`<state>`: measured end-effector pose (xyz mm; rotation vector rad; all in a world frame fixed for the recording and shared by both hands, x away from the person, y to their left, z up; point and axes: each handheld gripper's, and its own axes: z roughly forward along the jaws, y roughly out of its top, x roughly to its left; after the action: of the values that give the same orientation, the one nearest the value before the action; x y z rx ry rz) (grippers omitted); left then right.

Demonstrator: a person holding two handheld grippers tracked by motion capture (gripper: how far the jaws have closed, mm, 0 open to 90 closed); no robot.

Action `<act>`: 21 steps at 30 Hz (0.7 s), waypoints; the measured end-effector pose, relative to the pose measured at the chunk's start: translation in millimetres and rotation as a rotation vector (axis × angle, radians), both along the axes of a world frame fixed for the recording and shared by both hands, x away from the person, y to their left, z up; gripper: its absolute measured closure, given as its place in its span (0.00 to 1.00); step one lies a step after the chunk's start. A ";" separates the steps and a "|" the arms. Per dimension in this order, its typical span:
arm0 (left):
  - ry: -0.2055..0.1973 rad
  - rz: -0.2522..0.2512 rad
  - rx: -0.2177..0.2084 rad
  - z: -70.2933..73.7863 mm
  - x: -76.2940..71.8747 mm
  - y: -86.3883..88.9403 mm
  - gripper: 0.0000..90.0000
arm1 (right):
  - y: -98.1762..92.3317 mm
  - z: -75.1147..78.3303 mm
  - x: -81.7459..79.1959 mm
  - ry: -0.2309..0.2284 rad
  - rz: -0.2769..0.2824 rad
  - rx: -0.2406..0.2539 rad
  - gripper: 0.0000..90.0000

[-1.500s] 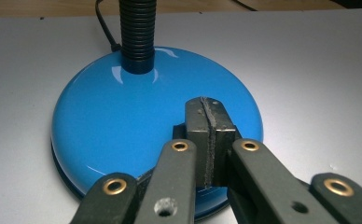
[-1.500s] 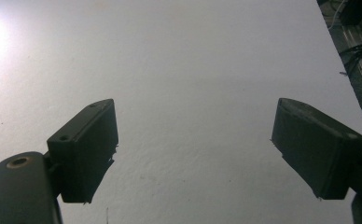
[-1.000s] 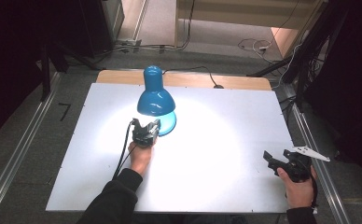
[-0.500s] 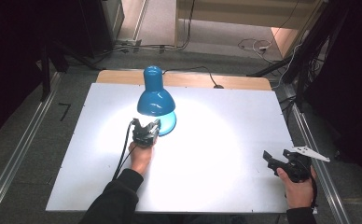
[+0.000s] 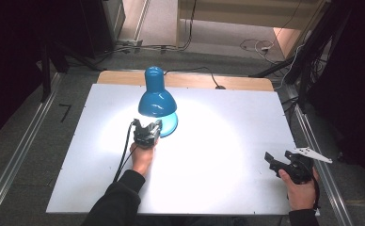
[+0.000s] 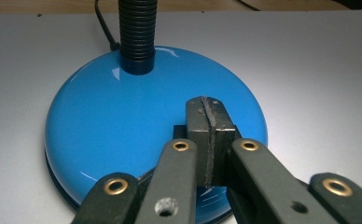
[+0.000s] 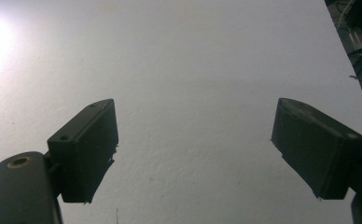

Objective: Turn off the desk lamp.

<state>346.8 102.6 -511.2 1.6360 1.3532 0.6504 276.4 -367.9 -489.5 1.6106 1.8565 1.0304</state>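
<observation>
A blue desk lamp stands lit on the white table, its shade bent down over its round blue base. My left gripper is shut with nothing between its pads. In the left gripper view its closed tips sit over the near part of the glossy base, below the black ribbed neck. Whether the tips touch the base I cannot tell. My right gripper is held near the table's right front corner, and its jaws stand wide open over bare tabletop.
The lamp's black cord runs off the far edge over a wooden strip. Metal rails flank the table on both sides. A bright pool of light covers the table's middle.
</observation>
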 end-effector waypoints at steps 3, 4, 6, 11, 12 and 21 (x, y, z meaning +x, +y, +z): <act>0.009 0.027 -0.019 -0.7 3.2 1.3 1.00 | 0.2 -0.2 0.2 0.001 0.002 -0.002 0.15; 0.023 0.029 -0.031 -0.2 4.5 4.1 1.00 | 0.4 -0.3 0.1 0.003 0.002 -0.001 0.15; 0.022 0.025 -0.031 -0.3 4.4 4.2 1.00 | 0.4 -0.3 0.2 0.003 0.003 -0.002 0.15; 0.027 0.013 -0.051 -0.4 5.1 6.7 1.00 | -1.3 -1.8 1.8 0.007 -0.001 0.000 0.15; 0.026 0.013 -0.052 -0.4 5.1 7.0 1.00 | -1.7 -2.1 2.1 0.005 0.002 -0.005 0.15; 0.015 0.039 -0.086 4.0 3.7 13.2 1.00 | -1.6 -1.4 1.1 0.010 0.001 0.005 0.15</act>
<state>350.5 115.8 -507.1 1.5527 1.4079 0.5960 277.5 -369.6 -491.0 1.6207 1.8624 1.0301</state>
